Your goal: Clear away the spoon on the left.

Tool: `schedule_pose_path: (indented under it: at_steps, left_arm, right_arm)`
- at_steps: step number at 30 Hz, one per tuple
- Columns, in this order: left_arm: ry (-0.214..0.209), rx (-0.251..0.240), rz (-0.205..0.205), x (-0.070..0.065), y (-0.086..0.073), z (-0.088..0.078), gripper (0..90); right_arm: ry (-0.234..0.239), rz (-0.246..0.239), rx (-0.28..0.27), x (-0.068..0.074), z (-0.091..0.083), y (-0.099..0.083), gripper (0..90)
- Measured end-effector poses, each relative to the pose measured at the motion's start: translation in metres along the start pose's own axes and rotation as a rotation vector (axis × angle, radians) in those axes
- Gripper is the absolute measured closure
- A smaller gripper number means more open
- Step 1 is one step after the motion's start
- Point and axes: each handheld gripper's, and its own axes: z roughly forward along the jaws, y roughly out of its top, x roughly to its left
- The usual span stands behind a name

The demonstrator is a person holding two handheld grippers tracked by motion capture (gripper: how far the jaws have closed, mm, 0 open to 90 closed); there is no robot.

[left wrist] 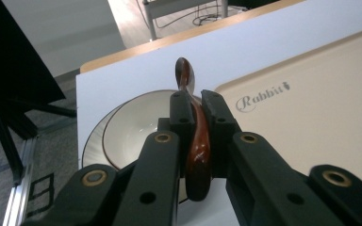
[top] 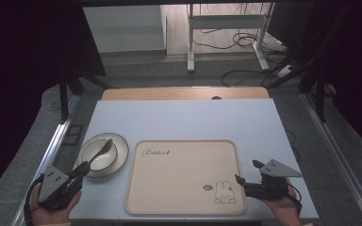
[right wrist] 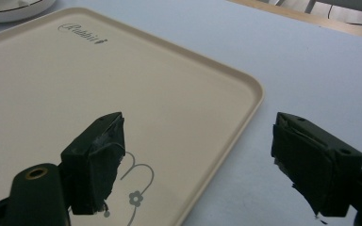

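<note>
I am holding a dark brown spoon (left wrist: 195, 141) by its handle in my left gripper (left wrist: 197, 106), the jaws clamping it from both sides. Its bowl end is reaching out over the white bowl (top: 99, 155), which is sitting on a plate (top: 121, 150) at the left of the desk (top: 184, 120). My right gripper (right wrist: 198, 160) is hanging with its jaws spread wide and gripping nothing, over the near right corner of the beige tray (top: 184, 174), beside its printed rabbit (top: 225, 193).

Bowl (top: 104, 158) on plate (top: 120, 149) left of tray (top: 185, 178); spoon (top: 99, 153) over bowl.
</note>
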Motion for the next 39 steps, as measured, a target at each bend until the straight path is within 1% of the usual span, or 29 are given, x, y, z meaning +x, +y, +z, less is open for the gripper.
schedule_pose_path:
  at_steps: [3, 8, 11, 20, 26, 31, 36, 39]
  left_arm:
    - [-0.002, -0.012, 0.002, -0.002, 0.002, -0.001, 84.8]
    - [0.009, -0.048, 0.01, -0.006, 0.007, -0.004, 84.8]
    - [0.007, -0.051, 0.019, -0.01, 0.009, -0.003, 84.8]
    - [-0.016, -0.077, 0.05, -0.022, 0.017, -0.001, 84.8]
    - [-0.031, -0.089, 0.07, -0.031, 0.023, 0.003, 84.8]
    - [-0.048, -0.089, 0.081, -0.037, 0.027, 0.008, 84.8]
    - [-0.063, -0.096, 0.106, -0.042, 0.038, 0.016, 84.8]
    - [-0.073, -0.099, 0.107, -0.045, 0.044, 0.021, 84.8]
  right_arm:
    - [0.0, 0.0, 0.0, 0.0, 0.0, 0.0, 18.2]
    - [0.0, -0.001, 0.003, 0.0, 0.001, 0.0, 18.3]
    - [0.002, -0.002, 0.003, 0.0, 0.001, 0.0, 18.3]
    - [0.003, -0.004, 0.005, 0.001, 0.001, 0.0, 18.5]
    - [0.002, -0.002, 0.004, 0.0, 0.001, 0.0, 18.6]
    - [0.004, -0.002, 0.005, 0.001, 0.001, 0.0, 18.6]
    - [-0.005, 0.011, 0.001, 0.0, 0.0, -0.001, 18.6]
    - [-0.007, 0.013, -0.002, -0.001, 0.0, 0.0, 18.6]
